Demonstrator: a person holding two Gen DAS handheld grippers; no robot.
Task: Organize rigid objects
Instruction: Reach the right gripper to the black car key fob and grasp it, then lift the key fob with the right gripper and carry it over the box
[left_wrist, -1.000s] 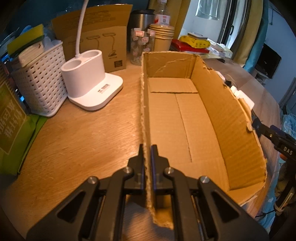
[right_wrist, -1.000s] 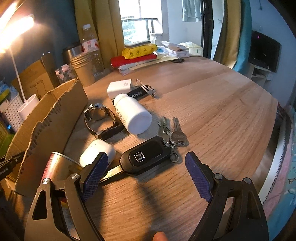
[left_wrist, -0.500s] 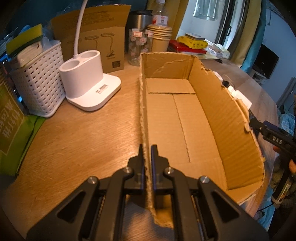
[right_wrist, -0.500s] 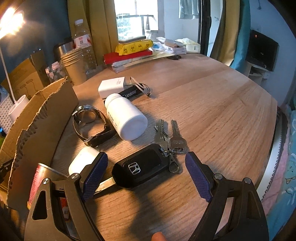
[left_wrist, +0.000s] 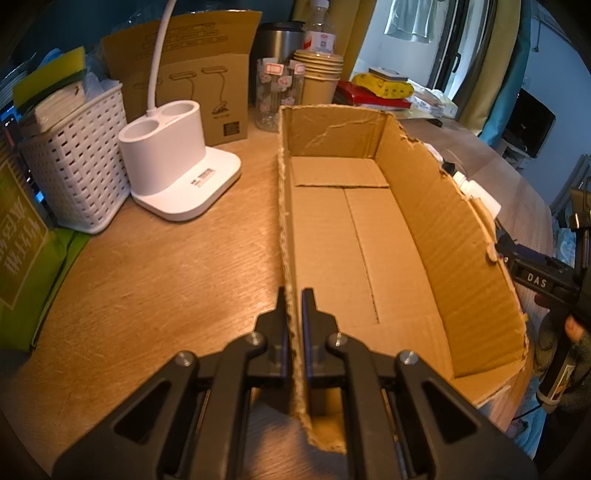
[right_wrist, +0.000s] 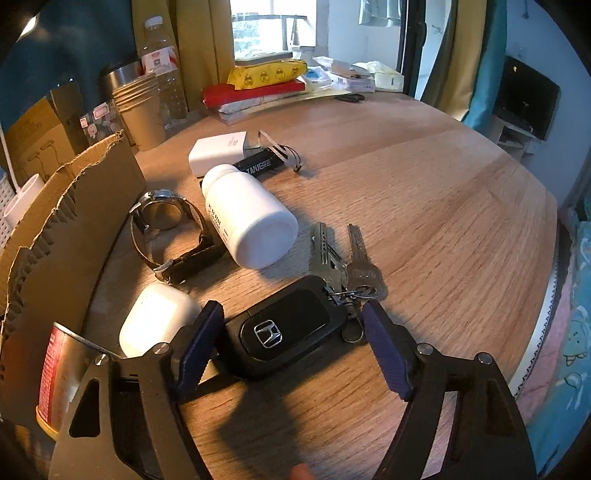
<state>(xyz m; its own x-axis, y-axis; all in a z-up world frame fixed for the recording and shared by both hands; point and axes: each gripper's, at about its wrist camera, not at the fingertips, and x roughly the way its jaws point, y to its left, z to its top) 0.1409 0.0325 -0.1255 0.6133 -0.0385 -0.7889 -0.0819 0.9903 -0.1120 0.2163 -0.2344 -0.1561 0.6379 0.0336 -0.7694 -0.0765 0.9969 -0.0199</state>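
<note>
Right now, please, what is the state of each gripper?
Left gripper: shut on the box wall.
Right gripper: open, jaws closing around the car key, pads not yet touching it.

Left tongs (left_wrist: 294, 325) clamped, right tongs (right_wrist: 291, 345) closing

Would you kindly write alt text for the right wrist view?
The right hand-held gripper is closing around a black car key fob lying on the round wooden table, pads not yet touching it. Behind lie silver keys, a white plastic bottle and a wristwatch.
</note>
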